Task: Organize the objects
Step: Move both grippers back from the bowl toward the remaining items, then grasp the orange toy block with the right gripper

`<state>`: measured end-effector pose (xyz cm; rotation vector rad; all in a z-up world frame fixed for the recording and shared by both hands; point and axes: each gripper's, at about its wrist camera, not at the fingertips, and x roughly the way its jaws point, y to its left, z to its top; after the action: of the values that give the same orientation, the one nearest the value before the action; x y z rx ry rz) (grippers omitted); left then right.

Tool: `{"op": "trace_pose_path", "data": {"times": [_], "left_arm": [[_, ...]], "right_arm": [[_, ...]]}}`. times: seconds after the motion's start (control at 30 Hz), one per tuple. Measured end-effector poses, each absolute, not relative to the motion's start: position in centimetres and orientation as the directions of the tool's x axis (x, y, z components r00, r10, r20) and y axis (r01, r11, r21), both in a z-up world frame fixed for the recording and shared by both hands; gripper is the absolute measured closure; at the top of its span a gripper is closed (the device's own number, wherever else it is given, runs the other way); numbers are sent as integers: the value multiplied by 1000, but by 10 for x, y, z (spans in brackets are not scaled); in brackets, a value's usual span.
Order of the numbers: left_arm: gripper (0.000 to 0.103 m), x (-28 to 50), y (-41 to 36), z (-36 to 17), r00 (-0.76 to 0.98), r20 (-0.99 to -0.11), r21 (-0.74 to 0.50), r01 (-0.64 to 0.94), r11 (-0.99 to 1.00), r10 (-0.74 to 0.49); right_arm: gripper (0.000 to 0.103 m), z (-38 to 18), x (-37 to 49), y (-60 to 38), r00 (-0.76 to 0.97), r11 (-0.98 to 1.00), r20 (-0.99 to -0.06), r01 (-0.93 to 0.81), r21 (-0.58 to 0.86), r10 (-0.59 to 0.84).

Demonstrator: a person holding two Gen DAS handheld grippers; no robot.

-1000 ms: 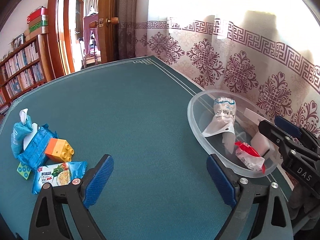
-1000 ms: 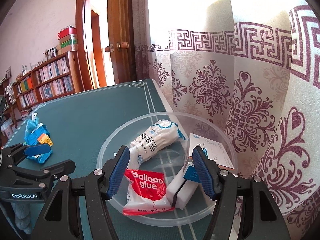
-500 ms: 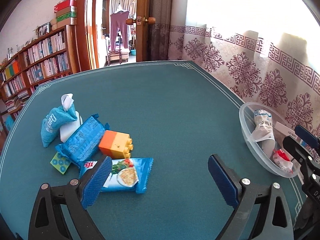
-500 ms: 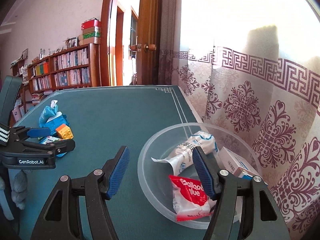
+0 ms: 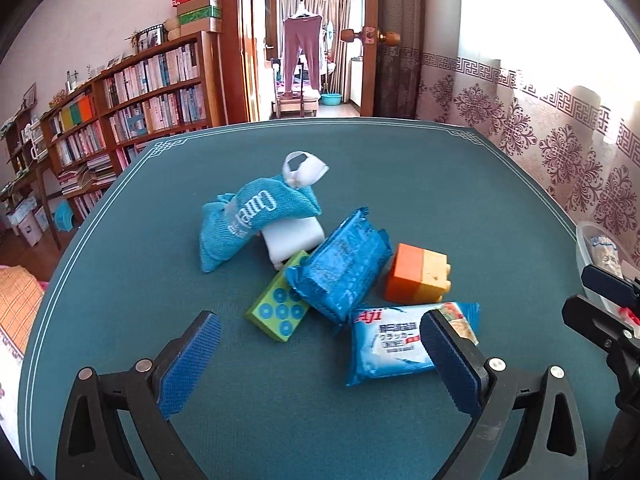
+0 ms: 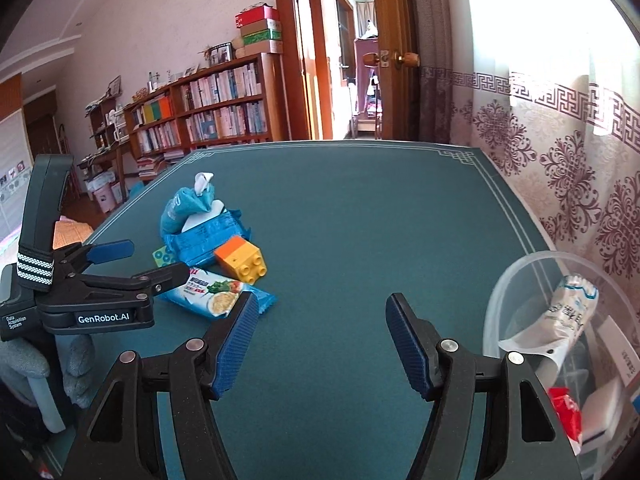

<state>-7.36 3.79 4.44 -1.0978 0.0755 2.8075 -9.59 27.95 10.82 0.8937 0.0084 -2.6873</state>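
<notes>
Swinging from bowl point(image 6: 520, 280) to the pile, left hand-held gripper point(image 5: 320, 356), jaws wide & empty, now frames cracker pkt point(image 5: 396, 344); right hand-held gripper point(image 6: 320, 344) released, so next pick's ready.

Black claw point(image 6: 318, 342) frames, blue ribbed pads point(image 6: 236, 346), silver screws, white GenRobot.AI lettering, striped strap

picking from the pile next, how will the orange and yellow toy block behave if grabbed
The orange and yellow plastic toy block looks rigid, so it should hold shape when squeezed. Its smooth flat sides may slip. It lies apart from the blue crinkly foil packet, so lifting it probably disturbs nothing.
</notes>
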Motion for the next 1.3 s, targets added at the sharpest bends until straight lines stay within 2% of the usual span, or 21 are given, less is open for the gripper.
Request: {"op": "trace_pose_path", "data": {"times": [0.33, 0.73, 0.83, 0.93, 1.3], "left_arm": [[1, -85, 7, 32, -715, -696, -25, -67, -997, 65], [1, -92, -5, 26, -704, -709, -31, -23, -999, 38], [1, -93, -6, 24, -702, -711, -33, -20, -999, 37], [1, -94, -5, 23, -698, -716, -29, -20, -999, 35], [1, -95, -7, 21, -688, -725, -36, -18, -999, 38]], "right_arm": [[35, 92, -139, 232, -669, -921, -643, 352, 168, -373], [36, 70, -186, 201, -603, -909, -695, 368, 193, -392], [40, 65, -192, 199, -594, -909, -703, 367, 197, -392], [49, 64, -195, 197, -595, -911, -706, 370, 185, -385], [51, 63, -182, 192, -578, -893, -710, 419, 164, -402]]}}
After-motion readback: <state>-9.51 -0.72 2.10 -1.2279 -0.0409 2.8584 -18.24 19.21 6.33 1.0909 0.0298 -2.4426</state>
